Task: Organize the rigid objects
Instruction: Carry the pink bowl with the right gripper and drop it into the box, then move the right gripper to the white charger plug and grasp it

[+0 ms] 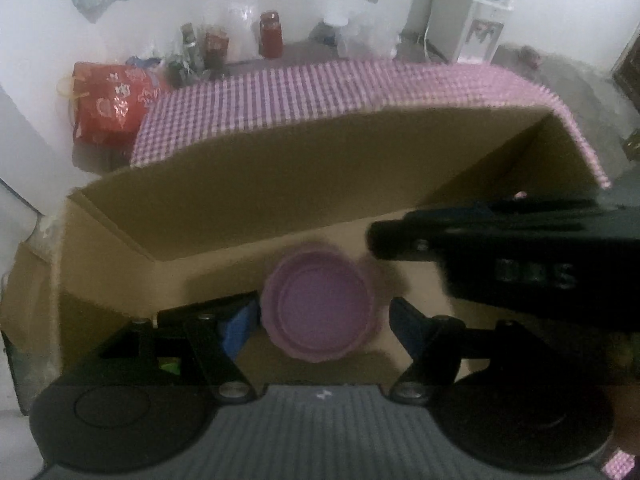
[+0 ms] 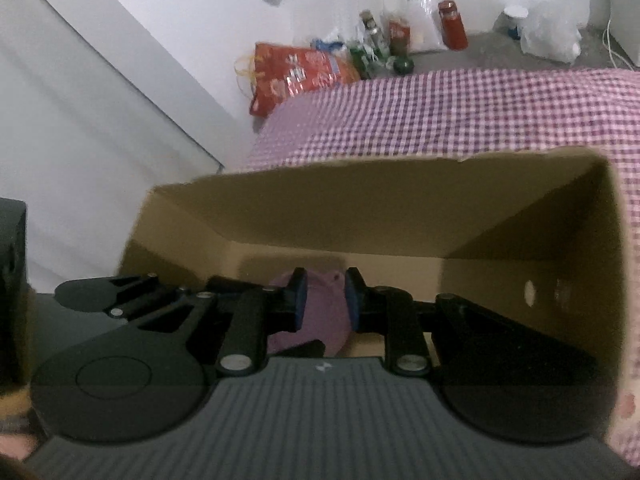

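Observation:
A purple round lid or dish (image 1: 318, 310) lies on the floor of an open cardboard box (image 1: 240, 184). My left gripper (image 1: 320, 320) is open, its blue-padded fingers (image 1: 238, 326) on either side of the purple piece, above it. My right gripper reaches into the same box from the right in the left wrist view (image 1: 500, 236). In the right wrist view my right gripper (image 2: 323, 300) is inside the box (image 2: 360, 208), with a purple object (image 2: 324, 316) between its blue pads (image 2: 301, 300); the jaws stand narrow on it.
The box sits on a purple checked cloth (image 1: 280, 96) over a table. Behind are a red printed bag (image 1: 112, 104), several jars and bottles (image 1: 270, 36), and white walls. A water dispenser (image 1: 480, 20) stands at the back right.

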